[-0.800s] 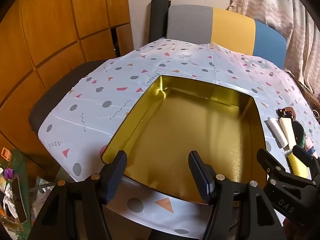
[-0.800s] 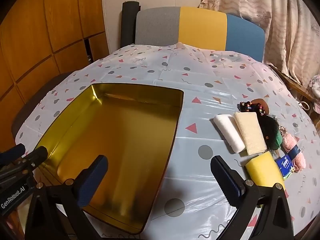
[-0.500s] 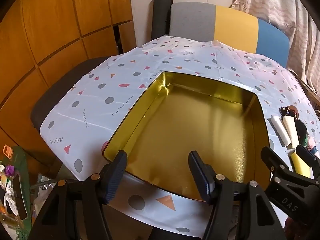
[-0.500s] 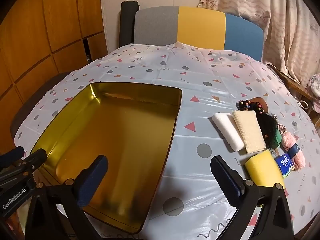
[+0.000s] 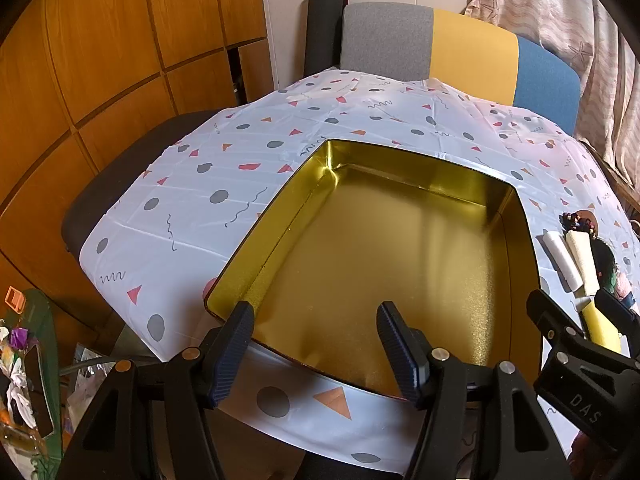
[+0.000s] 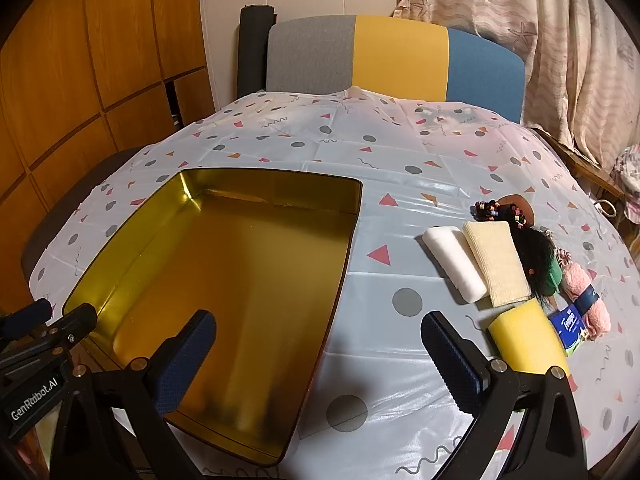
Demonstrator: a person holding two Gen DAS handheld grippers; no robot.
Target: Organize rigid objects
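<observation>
An empty gold tin tray [image 5: 516, 216] [image 6: 356, 204] lies on the patterned tablecloth. To its right lie a white block [image 6: 454, 263] [image 5: 562, 258], a cream pad [image 6: 498, 262], a yellow sponge [image 6: 528, 340], a black hair piece with beads [image 6: 532, 252], a blue tissue pack [image 6: 570, 326] and a pink knit item [image 6: 588, 300]. My left gripper [image 5: 314, 338] is open and empty over the tray's near edge. My right gripper [image 6: 318, 346] is open and empty over the tray's near right corner.
A grey, yellow and blue chair back [image 6: 394, 58] stands behind the table. Wooden panels [image 5: 100, 60] are on the left, curtains [image 6: 560, 40] on the right. Clutter [image 5: 24, 360] sits below the table's left edge.
Both grippers have drawn back and risen slightly, so the tray and the objects look a little farther away. Nothing on the table has moved.
</observation>
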